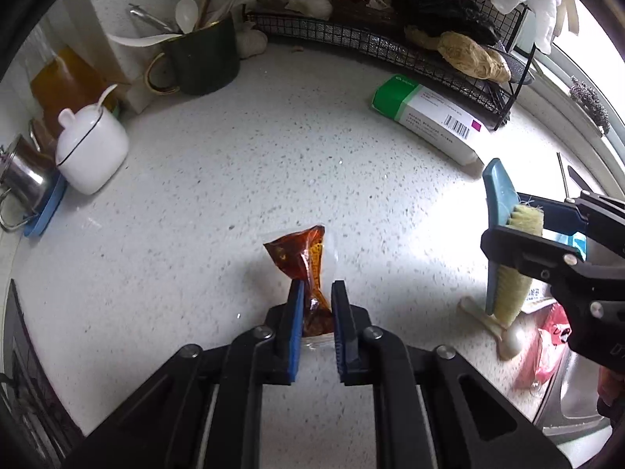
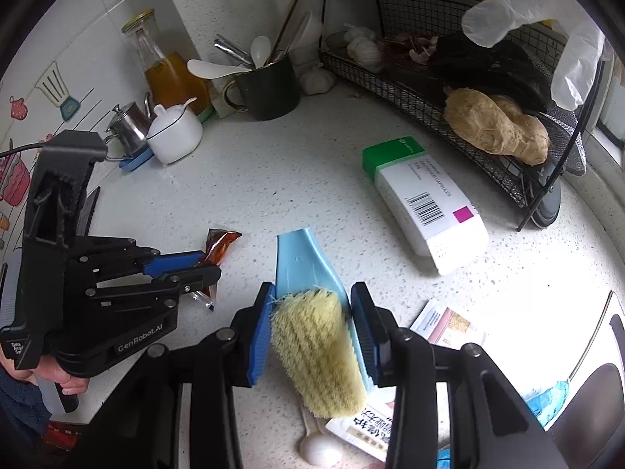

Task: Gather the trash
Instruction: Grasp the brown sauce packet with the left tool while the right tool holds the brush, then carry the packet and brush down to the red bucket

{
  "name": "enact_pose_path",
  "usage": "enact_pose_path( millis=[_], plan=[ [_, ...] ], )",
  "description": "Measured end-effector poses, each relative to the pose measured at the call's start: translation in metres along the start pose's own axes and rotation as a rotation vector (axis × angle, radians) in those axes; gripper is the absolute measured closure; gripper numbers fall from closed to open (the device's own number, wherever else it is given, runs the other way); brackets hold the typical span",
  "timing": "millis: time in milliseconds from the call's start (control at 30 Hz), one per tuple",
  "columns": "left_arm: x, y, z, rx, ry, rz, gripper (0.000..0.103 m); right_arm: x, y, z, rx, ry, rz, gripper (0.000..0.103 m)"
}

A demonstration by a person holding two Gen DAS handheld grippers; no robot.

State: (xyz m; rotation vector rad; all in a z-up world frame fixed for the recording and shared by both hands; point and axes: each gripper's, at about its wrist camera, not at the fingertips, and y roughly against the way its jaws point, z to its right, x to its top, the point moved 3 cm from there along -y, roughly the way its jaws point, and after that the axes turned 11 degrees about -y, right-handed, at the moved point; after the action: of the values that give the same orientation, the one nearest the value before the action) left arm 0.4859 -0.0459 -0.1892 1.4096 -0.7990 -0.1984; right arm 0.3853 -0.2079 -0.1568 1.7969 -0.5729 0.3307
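Note:
A crumpled reddish-brown sauce packet (image 1: 302,254) lies on the white speckled counter (image 1: 234,156). My left gripper (image 1: 317,293) is shut on its near end, both blue pads pinching the plastic. From the right wrist view the same packet (image 2: 220,244) sticks out past the left gripper (image 2: 203,265), which a hand holds. My right gripper (image 2: 312,301) is shut on a blue brush (image 2: 316,348) with pale yellow bristles, handle pointing away. In the left wrist view the brush (image 1: 504,234) hangs at the right.
A green and white medicine box (image 2: 425,203) lies mid-counter by a black wire rack (image 2: 429,117). A white plastic spoon (image 2: 318,449) and printed paper packets (image 2: 449,324) lie under the brush. A mug of utensils (image 1: 203,58) and a white jar (image 1: 91,148) stand at the back left.

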Motion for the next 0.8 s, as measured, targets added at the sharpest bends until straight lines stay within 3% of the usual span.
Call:
enact_pose_path(
  millis=[400, 800],
  plan=[
    [-0.104, 0.078, -0.003, 0.057, 0.087, 0.044, 0.091, -0.071, 0.032, -0.066, 0.037, 0.103, 0.011, 0.066],
    [-0.216, 0.149, 0.017, 0.109, 0.147, 0.081, 0.091, -0.167, 0.069, -0.129, 0.077, 0.168, 0.013, 0.066]
  ],
)
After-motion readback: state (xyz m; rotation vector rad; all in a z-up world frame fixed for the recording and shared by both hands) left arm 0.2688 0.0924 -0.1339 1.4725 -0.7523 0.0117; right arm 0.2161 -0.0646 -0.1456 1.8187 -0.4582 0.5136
